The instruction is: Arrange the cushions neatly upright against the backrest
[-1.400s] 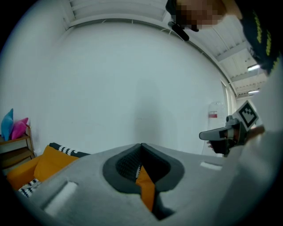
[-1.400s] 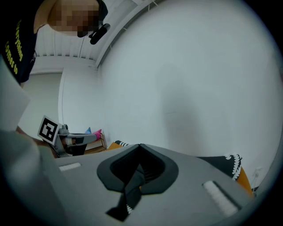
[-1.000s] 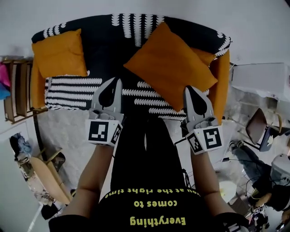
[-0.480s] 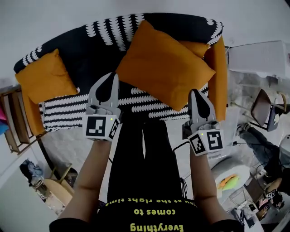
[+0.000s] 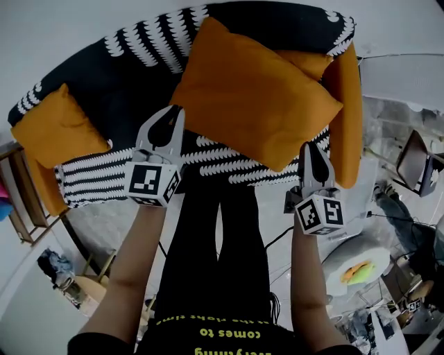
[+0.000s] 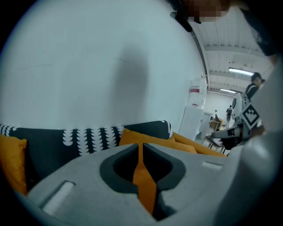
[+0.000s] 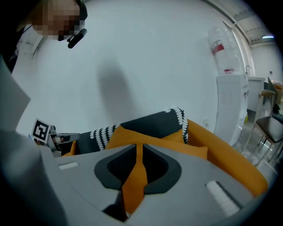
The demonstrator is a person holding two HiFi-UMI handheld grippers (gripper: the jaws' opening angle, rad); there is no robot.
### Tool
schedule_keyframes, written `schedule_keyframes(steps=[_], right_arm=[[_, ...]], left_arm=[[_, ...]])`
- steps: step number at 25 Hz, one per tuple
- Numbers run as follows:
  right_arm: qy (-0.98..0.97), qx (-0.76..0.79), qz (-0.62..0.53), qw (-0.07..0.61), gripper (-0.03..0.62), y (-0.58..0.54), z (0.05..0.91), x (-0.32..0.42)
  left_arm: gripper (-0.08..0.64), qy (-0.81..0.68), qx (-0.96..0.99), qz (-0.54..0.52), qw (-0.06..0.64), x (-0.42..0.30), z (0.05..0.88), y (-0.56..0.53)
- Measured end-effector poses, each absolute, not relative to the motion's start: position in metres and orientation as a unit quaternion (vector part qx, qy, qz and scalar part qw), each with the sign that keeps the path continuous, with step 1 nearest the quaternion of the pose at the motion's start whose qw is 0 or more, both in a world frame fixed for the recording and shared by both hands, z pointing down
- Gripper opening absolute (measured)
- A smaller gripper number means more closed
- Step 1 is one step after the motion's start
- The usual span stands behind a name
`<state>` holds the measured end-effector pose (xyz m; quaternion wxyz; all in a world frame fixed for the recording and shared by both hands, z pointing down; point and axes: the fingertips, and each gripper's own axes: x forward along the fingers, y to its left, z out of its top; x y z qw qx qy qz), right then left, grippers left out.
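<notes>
**While both tools pinch it, the big cushion hangs slantwise over the sofa**

Seen from the head view, the big cushion (image 5: 253,104) fills the middle of the sofa (image 5: 146,76). Its broad orange face is turned up toward the camera rather than standing upright. Its long axis runs from 10 o'clock to 4 o'clock. One corner points to 11 o'clock over the backrest (image 5: 267,14), and the opposite corner points to 5 o'clock over the striped seat (image 5: 90,180).

The left tool (image 5: 173,111) grips the cushion's corner at 9 o'clock. The right tool (image 5: 309,147) grips its edge near 4 o'clock. Each gripper view shows a fold of orange fabric clamped in the slot between the jaws, and the rest of the cushion stretches away beyond them, nearly edge-on. Both pairs of jaws have just been easing open a little, the right more than the left, with the fabric between them and the pads touching it. Whether the cushion rests on the seat I cannot tell.

A second cushion (image 5: 59,132) sits at the sofa's left end, at 9 o'clock, against the backrest. A third cushion (image 5: 309,64) peeks out behind the big one at 1 o'clock, just beside the orange armrest (image 5: 350,118).
</notes>
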<state>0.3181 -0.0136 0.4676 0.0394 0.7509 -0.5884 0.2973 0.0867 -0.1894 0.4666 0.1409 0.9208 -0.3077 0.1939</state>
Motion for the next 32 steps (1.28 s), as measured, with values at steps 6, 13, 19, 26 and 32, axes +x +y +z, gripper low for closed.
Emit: schedule_keyframes(steps=[6,13,19,26,32], right_arm=[[-0.548,0.766,0.337,0.012,0.125,-0.001,0.537,0.348],[-0.519,0.761,0.389,0.0,0.257,0.007,0.62,0.353],[-0.534,0.747,0.389,0.077,0.34,0.004,0.678,0.352],[-0.53,0.746,0.388,0.109,0.356,-0.01,0.697,0.354],[-0.503,0.771,0.384,0.068,0.357,0.006,0.678,0.371]], left_arm=[[0.057,-0.303,0.917,0.214,0.146,0.102,0.519,-0.2],[0.162,-0.273,0.912,0.271,0.146,0.111,0.584,-0.212],[0.262,-0.262,0.895,0.316,0.172,0.122,0.652,-0.203],[0.262,-0.264,0.895,0.328,0.146,0.128,0.662,-0.207],[0.314,-0.276,0.898,0.314,0.14,0.129,0.646,-0.212]])
